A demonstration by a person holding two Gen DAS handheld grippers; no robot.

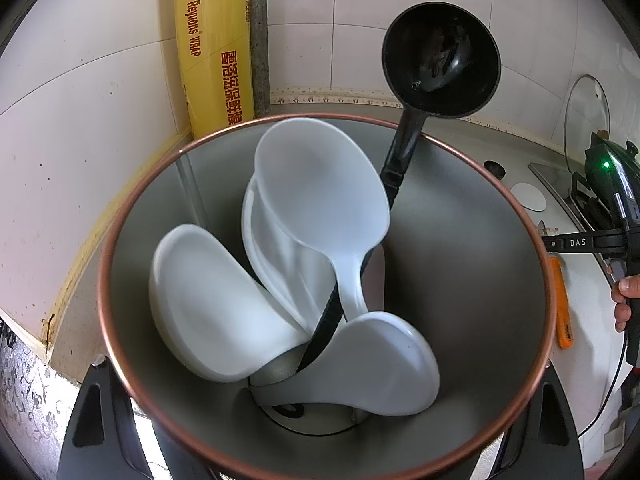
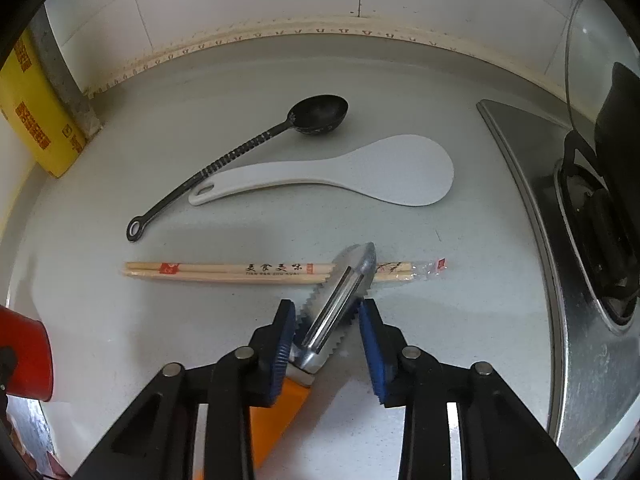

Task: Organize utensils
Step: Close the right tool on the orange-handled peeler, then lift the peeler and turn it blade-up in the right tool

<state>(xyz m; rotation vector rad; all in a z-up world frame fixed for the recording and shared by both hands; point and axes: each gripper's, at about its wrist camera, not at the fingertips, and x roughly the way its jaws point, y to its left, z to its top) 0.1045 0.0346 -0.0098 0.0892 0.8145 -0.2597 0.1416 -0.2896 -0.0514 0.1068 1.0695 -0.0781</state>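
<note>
The peeler (image 2: 336,312) lies on the table (image 2: 200,120) with its blade head between my right gripper (image 2: 326,332) fingers, tip resting across the chopsticks (image 2: 224,272); the left pad touches its serrated edge, the right pad stands just off, so nothing is clamped yet. My left gripper (image 1: 320,420) is clenched on the copper-rimmed holder (image 1: 520,320), already carrying white spoons (image 1: 320,200) and a black ladle (image 1: 440,60). Closing on the slick tapered metal could squirt the peeler toward twelve o'clock and nudge the chopsticks.

A copper-rimmed steel holder (image 1: 520,240) stands upright holding white paddles (image 1: 320,192) and a black ladle (image 1: 440,60); peeler (image 2: 340,304), chopsticks (image 2: 224,272), paddle (image 2: 360,176) and spoon (image 2: 240,152) lie flat outside.
</note>
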